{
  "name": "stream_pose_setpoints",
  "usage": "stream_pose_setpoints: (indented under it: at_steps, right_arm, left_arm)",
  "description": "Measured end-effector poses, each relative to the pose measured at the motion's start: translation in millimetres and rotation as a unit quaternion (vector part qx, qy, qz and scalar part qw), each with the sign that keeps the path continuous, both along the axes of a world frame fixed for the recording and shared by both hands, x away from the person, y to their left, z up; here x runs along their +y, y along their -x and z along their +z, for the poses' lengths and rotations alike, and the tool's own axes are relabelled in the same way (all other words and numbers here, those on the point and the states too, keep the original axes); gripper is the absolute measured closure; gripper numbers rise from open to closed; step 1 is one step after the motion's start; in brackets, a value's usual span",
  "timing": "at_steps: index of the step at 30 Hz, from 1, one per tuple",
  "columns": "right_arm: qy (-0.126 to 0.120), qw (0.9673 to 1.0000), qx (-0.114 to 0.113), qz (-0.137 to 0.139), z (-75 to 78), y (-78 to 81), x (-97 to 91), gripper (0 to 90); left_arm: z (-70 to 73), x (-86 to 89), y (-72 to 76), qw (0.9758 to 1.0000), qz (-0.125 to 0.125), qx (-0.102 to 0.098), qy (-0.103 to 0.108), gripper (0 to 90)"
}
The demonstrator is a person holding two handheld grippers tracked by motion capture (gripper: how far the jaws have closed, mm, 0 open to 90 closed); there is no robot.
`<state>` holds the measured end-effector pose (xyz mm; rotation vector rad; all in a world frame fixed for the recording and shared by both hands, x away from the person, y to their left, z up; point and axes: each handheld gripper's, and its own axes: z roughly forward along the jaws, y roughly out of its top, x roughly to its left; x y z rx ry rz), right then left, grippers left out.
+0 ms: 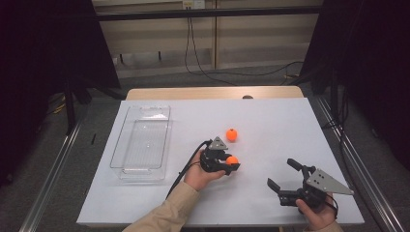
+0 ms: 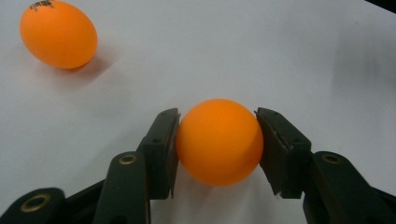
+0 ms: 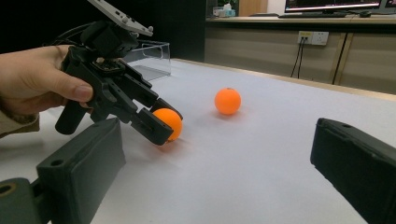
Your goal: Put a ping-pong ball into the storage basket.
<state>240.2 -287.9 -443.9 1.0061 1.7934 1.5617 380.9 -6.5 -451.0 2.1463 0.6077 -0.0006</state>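
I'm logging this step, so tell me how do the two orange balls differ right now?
The nearer orange ball is clamped between the left gripper pads; the farther orange ball lies free on the white table, untouched. The farther one shows a dark mark on top; the gripped one looks plain. Both look alike in size and colour.

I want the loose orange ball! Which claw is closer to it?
Left. The left claw grips another ball just beside the loose orange ball; the right claw waits open, farther away.

Even overhead light on the white table, dark surroundings, soft shadows, near claw parts blurred
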Motion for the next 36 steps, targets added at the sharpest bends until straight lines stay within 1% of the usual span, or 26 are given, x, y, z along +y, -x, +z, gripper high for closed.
stream_pose_setpoints:
  at_steps: [4,9,13,14,18,21,22,24,28,30,31,36]
  right_arm:
    - [-0.001,1.0,0.0,-0.001,-0.1,0.4,-0.7,2.0]
    - [-0.002,1.0,0.001,-0.003,-0.2,0.4,-0.7,2.0]
    - [-0.001,1.0,0.0,0.0,-0.2,0.8,-0.4,2.0]
    - [-0.002,1.0,0.0,0.0,-0.2,0.9,-0.4,2.0]
    - [-0.002,1.0,0.0,-0.001,0.2,1.3,-0.2,2.0]
    - [-0.002,1.0,0.002,0.0,-0.2,0.8,0.1,2.0]
    - [-0.002,1.0,0.002,0.0,-0.2,0.9,0.1,2.0]
    - [-0.003,1.0,0.0,0.0,0.0,0.8,-0.3,2.0]
    - [-0.003,1.0,0.001,0.0,-0.1,0.6,-0.2,2.0]
    - [-0.003,1.0,0.001,0.001,-0.2,0.3,0.3,2.0]
    - [-0.003,1.0,0.002,0.001,-0.2,0.2,0.4,2.0]
    - [-0.003,1.0,0.001,0.002,0.1,0.0,0.8,2.0]
  left_arm:
    - [-0.2,0.5,-0.9,1.0,-0.002,0.0,-0.001,51.0]
    - [0.4,1.7,-1.0,1.0,0.002,-0.001,0.002,51.0]
    - [1.8,3.4,-1.3,1.0,0.0,-0.001,-0.002,51.0]
    - [2.0,3.6,-1.0,1.0,0.0,0.001,-0.002,51.0]
    - [3.4,4.6,-0.3,1.0,0.001,-0.002,-0.001,51.0]
    - [5.1,6.2,-0.4,1.0,0.0,0.001,-0.001,51.0]
    - [5.5,6.8,-0.5,1.0,0.003,0.001,0.001,51.0]
    - [6.9,8.4,-1.2,1.0,0.002,0.001,-0.002,51.0]
    - [8.3,10.6,-1.2,0.9999,0.011,0.003,0.003,51.0]
    - [9.9,12.4,-1.8,0.9999,0.009,0.006,0.003,51.0]
    - [10.6,13.1,-1.6,0.9999,0.013,0.007,0.004,51.0]
    - [12.7,16.2,-2.7,0.9998,0.016,0.01,0.003,51.0]
